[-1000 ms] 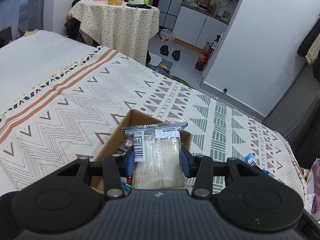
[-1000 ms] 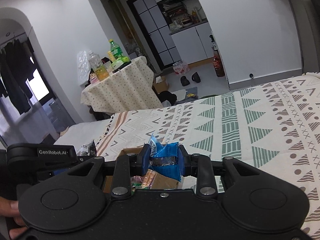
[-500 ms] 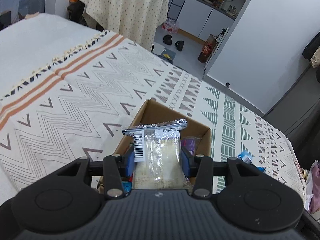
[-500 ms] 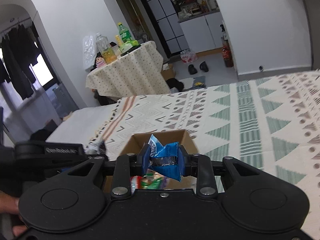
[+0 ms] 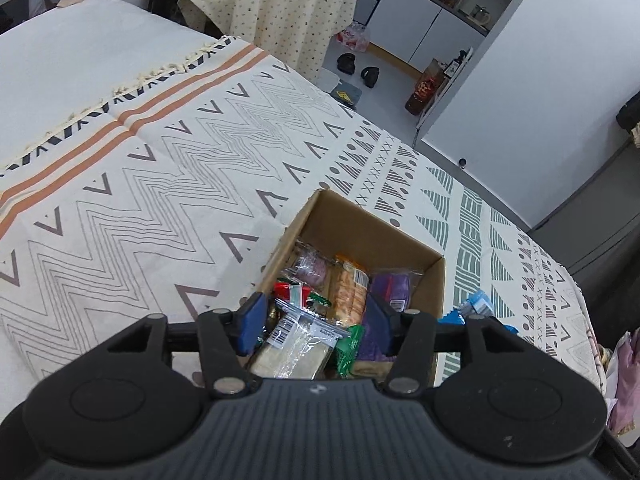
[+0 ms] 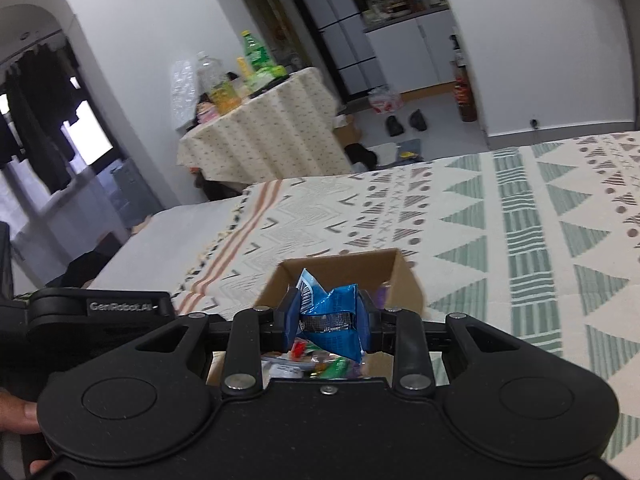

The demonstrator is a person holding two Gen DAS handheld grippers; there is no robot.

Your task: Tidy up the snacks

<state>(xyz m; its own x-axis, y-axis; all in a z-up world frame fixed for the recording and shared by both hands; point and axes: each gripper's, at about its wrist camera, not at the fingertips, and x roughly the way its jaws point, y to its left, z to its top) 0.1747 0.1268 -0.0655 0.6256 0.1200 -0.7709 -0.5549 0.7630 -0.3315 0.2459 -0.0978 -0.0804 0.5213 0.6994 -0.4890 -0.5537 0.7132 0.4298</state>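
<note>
Having opened since half a second ago, the left hand-held gripper (image 5: 314, 322) leaves its clear-wrapped snack (image 5: 294, 346) lying in the cardboard box (image 5: 362, 232) on the bed, while the right hand-held gripper (image 6: 329, 316) (over the box's near edge) grasps a blue packet (image 6: 332, 314), likely next in.

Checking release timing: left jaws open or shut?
Open. The left gripper pads stand apart, and the clear cracker packet lies loose in the cardboard box.
</note>
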